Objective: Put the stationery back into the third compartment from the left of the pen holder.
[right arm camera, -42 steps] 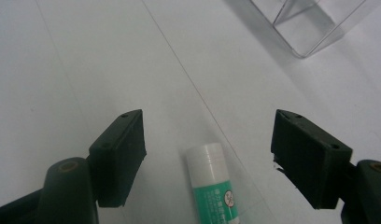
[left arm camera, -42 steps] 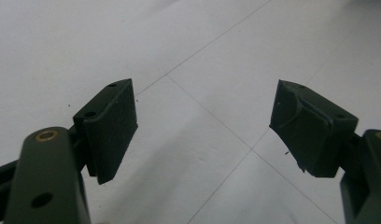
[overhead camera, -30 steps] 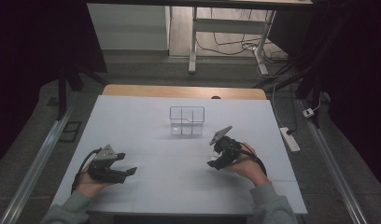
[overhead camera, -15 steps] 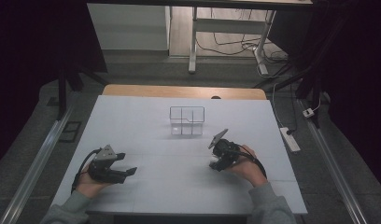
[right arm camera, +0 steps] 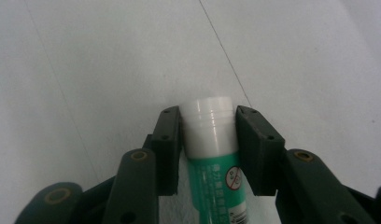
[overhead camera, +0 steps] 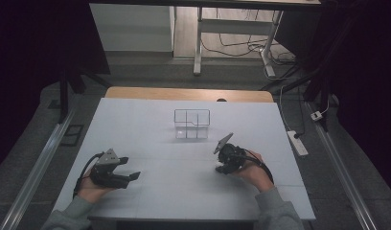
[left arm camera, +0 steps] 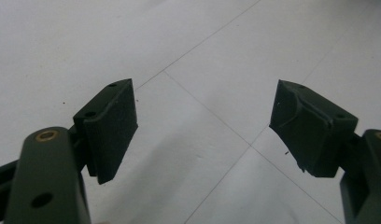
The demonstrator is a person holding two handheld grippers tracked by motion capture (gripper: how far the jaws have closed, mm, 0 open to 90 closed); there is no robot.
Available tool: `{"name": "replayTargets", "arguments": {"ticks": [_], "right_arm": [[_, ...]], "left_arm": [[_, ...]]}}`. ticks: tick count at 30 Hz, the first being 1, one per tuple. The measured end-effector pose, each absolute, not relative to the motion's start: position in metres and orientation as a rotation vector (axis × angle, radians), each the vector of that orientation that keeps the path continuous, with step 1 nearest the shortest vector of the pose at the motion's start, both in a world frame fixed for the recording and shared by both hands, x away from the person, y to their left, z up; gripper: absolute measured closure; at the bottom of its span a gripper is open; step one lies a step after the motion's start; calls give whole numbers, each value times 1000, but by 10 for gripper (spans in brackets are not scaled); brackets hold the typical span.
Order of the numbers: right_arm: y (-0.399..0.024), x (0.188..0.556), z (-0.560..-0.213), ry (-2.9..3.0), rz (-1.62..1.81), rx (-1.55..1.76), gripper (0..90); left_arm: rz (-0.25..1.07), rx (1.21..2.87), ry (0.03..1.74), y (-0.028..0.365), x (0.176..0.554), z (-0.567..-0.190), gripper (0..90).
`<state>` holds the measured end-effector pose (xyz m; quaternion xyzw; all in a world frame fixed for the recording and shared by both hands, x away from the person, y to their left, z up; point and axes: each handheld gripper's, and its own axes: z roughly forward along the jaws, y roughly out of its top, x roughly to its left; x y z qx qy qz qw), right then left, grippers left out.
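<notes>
The right gripper (right arm camera: 208, 140) is pinching a glue stick (right arm camera: 213, 154), a green tube with a white cap. Its two jaws are pressing on both sides of the tube just below the cap, so the cap end is sticking out in front of the jaws and the rest of the tube is running back between them. Holding it near the cap is probably giving good control of the front end, which I think is the end that will go first into a container. In the high view the right gripper (overhead camera: 228, 160) is sitting low over the white table (overhead camera: 150, 124), to the right of the middle, and the person's hand is resting behind it. I cannot tell if the tube is touching the table or is slightly above it.

The left gripper (left arm camera: 202, 128) is holding nothing. Its jaws are standing wide apart, with just the bare table surface and its thin seam lines between them. In the high view the left gripper (overhead camera: 118, 173) is lying near the front left part of the table, well apart from the right one, so it seems to be waiting.

A small clear box (overhead camera: 191, 123) with inner dividers is standing near the middle of the table, beyond both grippers. Its compartments are looking empty, as far as I can see through the clear walls. The glue stick is near it but outside it.
</notes>
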<state>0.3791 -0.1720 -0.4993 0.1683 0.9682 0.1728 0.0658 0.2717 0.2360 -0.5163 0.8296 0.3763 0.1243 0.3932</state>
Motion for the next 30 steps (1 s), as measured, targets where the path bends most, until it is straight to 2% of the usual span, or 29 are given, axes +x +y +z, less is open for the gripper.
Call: {"name": "replayTargets", "arguments": {"ticks": [10, 30], "right_arm": [[-170, 374, -496, 2894, 515, 470, 642], [-175, 365, -460, 2797, 816, 487, 642]], "left_arm": [[315, 2105, 955, 236, 272, -516, 225], [315, 2112, 953, 237, 272, -517, 225]]}}
